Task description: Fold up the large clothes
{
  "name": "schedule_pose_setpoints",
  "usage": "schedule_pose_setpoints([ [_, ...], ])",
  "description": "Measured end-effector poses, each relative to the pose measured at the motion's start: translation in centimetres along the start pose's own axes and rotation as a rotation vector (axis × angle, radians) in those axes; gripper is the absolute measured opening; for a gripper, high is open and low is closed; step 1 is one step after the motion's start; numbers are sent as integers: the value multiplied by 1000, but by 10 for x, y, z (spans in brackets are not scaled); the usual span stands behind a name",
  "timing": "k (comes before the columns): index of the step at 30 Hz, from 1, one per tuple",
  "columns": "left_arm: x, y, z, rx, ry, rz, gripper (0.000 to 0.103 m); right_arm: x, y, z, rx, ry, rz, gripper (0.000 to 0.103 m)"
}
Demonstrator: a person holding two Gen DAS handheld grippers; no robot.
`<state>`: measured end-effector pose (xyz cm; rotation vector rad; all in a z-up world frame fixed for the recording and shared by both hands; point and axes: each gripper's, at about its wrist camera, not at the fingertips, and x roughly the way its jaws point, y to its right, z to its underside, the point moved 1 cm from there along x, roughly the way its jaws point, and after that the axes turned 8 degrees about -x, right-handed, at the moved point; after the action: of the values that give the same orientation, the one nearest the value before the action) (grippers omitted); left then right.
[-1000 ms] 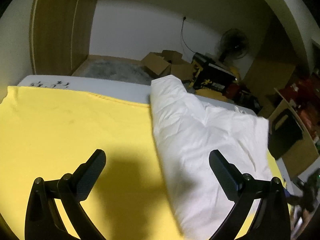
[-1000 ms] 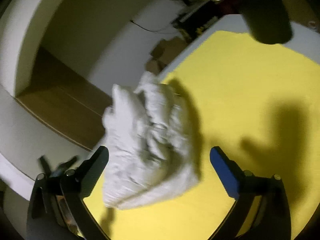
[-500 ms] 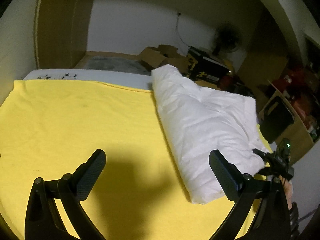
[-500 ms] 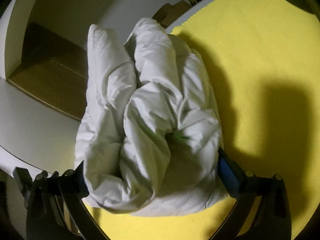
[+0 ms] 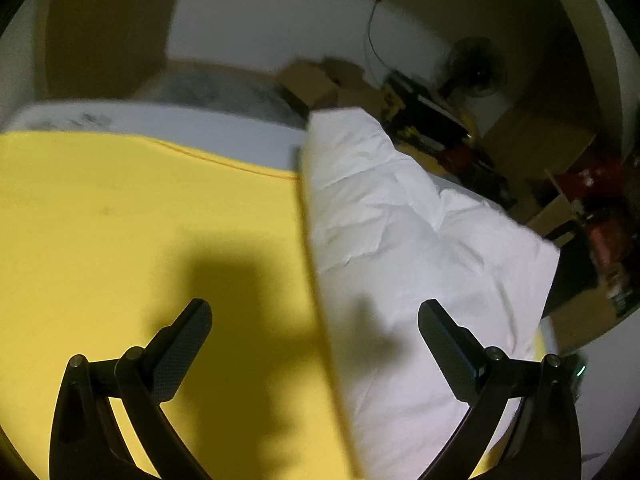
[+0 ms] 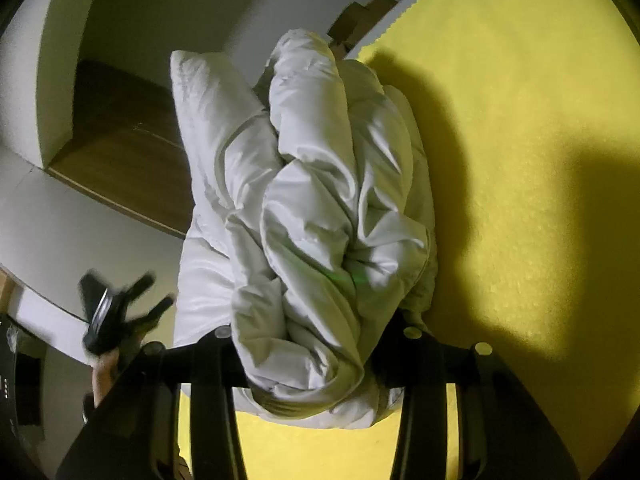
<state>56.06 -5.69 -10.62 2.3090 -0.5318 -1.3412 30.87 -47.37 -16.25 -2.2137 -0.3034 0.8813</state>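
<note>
A white padded garment [image 5: 400, 248] lies folded into a long bundle on a yellow cloth [image 5: 120, 220], along its right side. My left gripper [image 5: 314, 344] is open and empty, hovering over the bundle's left edge. In the right wrist view the same white garment [image 6: 312, 200] fills the middle, bunched in thick folds. My right gripper [image 6: 308, 360] is closed in on the near end of the bundle; its fingertips are hidden under the fabric. The left gripper also shows in the right wrist view [image 6: 116, 308], blurred, beside the bundle.
The yellow cloth [image 6: 520, 140] covers a white table [image 5: 160, 120]. Beyond it stand cardboard boxes [image 5: 320, 84], a fan [image 5: 476, 64] and cluttered red and black items [image 5: 600, 208] at the right. A wooden cabinet [image 5: 104, 28] is at the back left.
My right gripper has moved onto the near end of the white bundle and its fingers have closed in on it. My left gripper has shifted closer, over the bundle's left edge.
</note>
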Motion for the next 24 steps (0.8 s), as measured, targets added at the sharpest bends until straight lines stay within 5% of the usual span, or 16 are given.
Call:
schedule_pose_setpoints([
  [4, 65, -11, -34, -150, -189, 191, 103, -7, 3, -2, -20, -5, -7, 43],
  [11, 122, -10, -59, -179, -253, 385, 103, 2, -3, 4, -16, 12, 6, 44],
  [15, 142, -13, -65, -193, -269, 439, 103, 4, -7, 2, -32, 5, 19, 45],
  [21, 162, -17, -71, -213, -284, 419, 102, 3, -11, 1, -43, 2, 29, 46],
  [24, 161, -15, -72, -199, -288, 421, 89, 4, -11, 1, -43, 2, 27, 46],
])
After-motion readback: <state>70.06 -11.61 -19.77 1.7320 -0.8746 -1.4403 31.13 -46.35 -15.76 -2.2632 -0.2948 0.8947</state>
